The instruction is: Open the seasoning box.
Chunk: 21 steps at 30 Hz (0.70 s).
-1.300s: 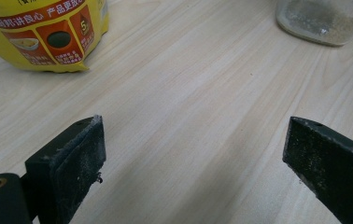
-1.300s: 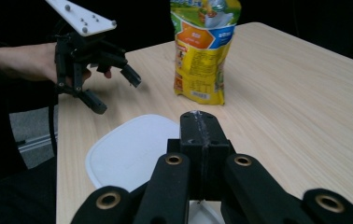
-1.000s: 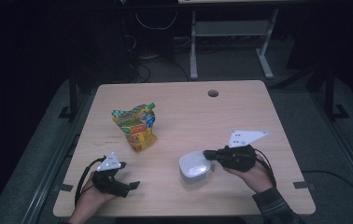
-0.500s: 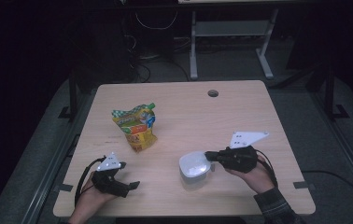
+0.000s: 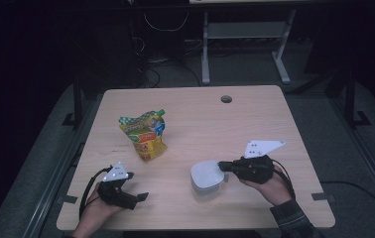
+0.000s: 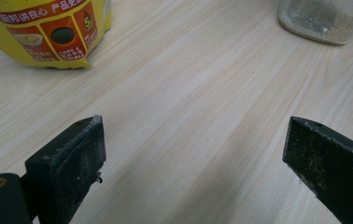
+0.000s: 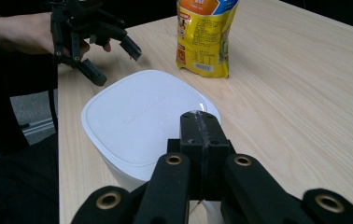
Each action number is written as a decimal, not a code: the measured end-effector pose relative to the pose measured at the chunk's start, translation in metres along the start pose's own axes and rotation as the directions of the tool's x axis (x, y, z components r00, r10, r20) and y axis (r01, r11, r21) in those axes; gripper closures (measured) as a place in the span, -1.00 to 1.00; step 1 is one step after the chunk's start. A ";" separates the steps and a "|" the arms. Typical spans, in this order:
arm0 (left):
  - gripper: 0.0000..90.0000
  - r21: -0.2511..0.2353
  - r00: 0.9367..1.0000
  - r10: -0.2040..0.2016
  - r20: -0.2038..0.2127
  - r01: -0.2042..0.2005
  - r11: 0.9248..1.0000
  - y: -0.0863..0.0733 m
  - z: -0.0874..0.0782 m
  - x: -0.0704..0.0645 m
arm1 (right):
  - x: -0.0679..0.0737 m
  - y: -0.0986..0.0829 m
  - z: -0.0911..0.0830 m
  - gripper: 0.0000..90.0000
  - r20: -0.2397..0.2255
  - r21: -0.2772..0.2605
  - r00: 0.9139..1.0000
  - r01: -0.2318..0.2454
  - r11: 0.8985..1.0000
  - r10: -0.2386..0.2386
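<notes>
Tub (image 5: pixel 206 176) upright, lower centre, lid up; right gripper (image 5: pixel 223 166) jaws closed at its rim. Left gripper (image 5: pixel 137 188) jaws wide open, empty.

Lab or recording room: bare wooden desk (image 5: pixel 255 119) with a cable hole (image 5: pixel 226 99), dark surroundings, loose cables (image 5: pixel 163 25) and a metal stand (image 5: pixel 245 44) behind.

dim rm, lit tabletop, soft focus
</notes>
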<state>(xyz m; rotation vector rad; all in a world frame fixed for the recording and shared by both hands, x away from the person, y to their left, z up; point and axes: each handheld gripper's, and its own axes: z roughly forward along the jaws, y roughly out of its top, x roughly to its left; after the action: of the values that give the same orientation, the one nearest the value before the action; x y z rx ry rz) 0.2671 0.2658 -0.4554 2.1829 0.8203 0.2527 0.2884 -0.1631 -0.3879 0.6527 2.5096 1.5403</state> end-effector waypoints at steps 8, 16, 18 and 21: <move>-0.88 0.001 1.000 0.001 0.002 -0.001 1.000 0.000 0.000 0.000 | 0.000 0.000 0.000 1.00 -0.002 -0.003 1.000 -0.002 1.000 0.002; -0.88 -0.002 1.000 -0.004 0.003 0.004 1.000 0.000 0.001 0.000 | -0.001 0.000 0.000 1.00 -0.004 -0.003 1.000 -0.004 1.000 0.004; -0.88 0.002 1.000 0.001 0.003 -0.001 1.000 0.000 0.001 0.000 | -0.001 -0.001 0.000 1.00 -0.005 -0.002 1.000 -0.004 1.000 0.004; -0.88 0.002 1.000 0.001 0.003 -0.001 1.000 0.000 0.000 0.000 | -0.001 -0.001 0.000 1.00 -0.006 -0.002 1.000 -0.004 1.000 0.004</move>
<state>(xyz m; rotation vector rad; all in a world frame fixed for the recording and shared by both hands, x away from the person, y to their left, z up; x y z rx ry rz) 0.2673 0.2656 -0.4559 2.1851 0.8182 0.2495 0.2890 -0.1640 -0.3885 0.6541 2.5117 1.5482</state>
